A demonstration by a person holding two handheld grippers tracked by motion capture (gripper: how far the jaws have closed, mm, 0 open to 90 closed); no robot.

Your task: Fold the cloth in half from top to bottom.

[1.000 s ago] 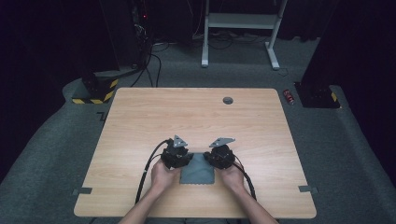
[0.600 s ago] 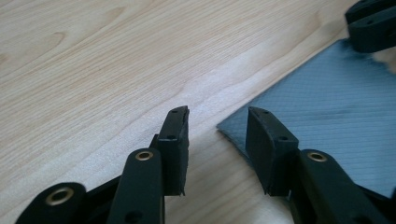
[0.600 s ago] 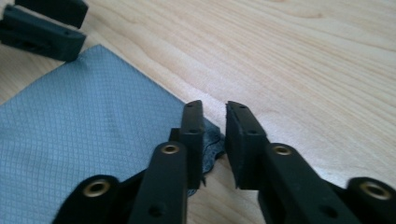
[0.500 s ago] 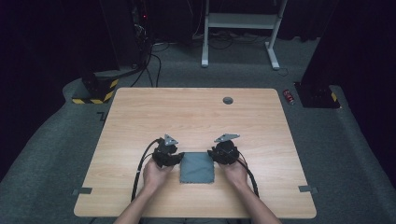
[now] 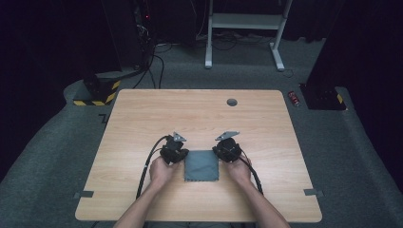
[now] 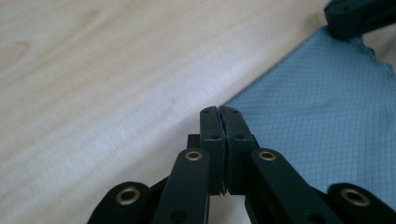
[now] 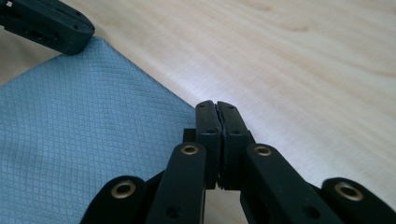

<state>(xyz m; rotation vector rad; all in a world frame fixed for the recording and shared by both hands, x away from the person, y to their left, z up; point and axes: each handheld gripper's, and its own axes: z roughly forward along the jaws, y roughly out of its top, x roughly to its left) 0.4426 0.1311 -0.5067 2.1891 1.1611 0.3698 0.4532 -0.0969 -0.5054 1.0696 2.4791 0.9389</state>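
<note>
A blue-grey square cloth (image 5: 202, 166) lies flat on the wooden table (image 5: 190, 114), near its front edge. My left gripper (image 5: 177, 151) sits at the cloth's far left corner and my right gripper (image 5: 227, 148) at its far right corner. In the left gripper view the jaws (image 6: 219, 109) have just been closing and meet on the corner of the cloth (image 6: 317, 116); the right gripper's tip (image 6: 359, 18) shows beyond. In the right gripper view the jaws (image 7: 217, 105) have likewise just closed on the other corner of the cloth (image 7: 84, 140), with the left gripper's tip (image 7: 46, 25) farther off.
A dark round grommet (image 5: 232, 102) is set in the table's far side. Grey tape marks (image 5: 313, 192) sit at the front corners. On the floor lie a red can (image 5: 294, 99), a yellow-black striped box (image 5: 97, 92) with cables, and a white desk frame (image 5: 247, 23).
The grippers spread slightly apart beside the cloth, then settled onto its two far corners. Their jaws went from parted to closed. The cloth still lies flat.
</note>
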